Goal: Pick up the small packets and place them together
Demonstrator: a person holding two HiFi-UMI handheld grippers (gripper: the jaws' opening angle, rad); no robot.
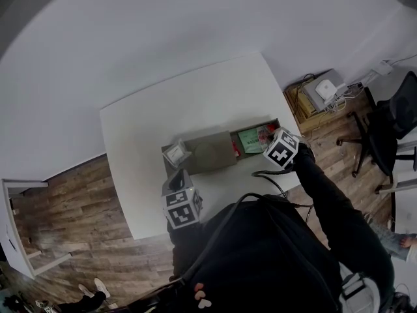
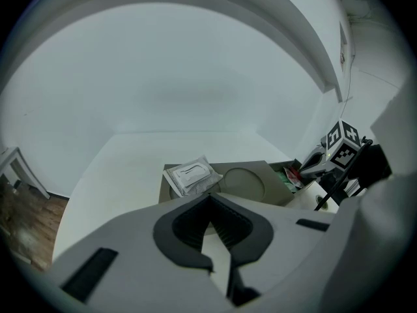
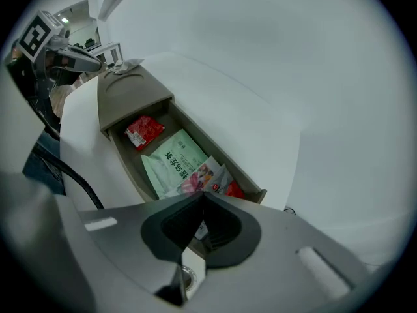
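A long grey-brown box (image 1: 212, 154) lies on the white table (image 1: 163, 119), its left part covered by a lid. A white packet (image 2: 192, 176) rests on the lid's left end. The open right compartment holds a red packet (image 3: 144, 131), a green packet (image 3: 174, 162), a pink-and-white packet (image 3: 203, 175) and another red one (image 3: 234, 190). My right gripper (image 3: 201, 196) points steeply down into that compartment, shut on the edge of the pink-and-white packet. My left gripper (image 2: 208, 197) hovers short of the box near the table's front edge, shut and empty.
A black cable (image 1: 270, 178) loops over the table's front by the right arm. On the wooden floor to the right stand a crate with devices (image 1: 319, 96) and an office chair (image 1: 384, 126). A white shelf (image 1: 19, 227) stands at far left.
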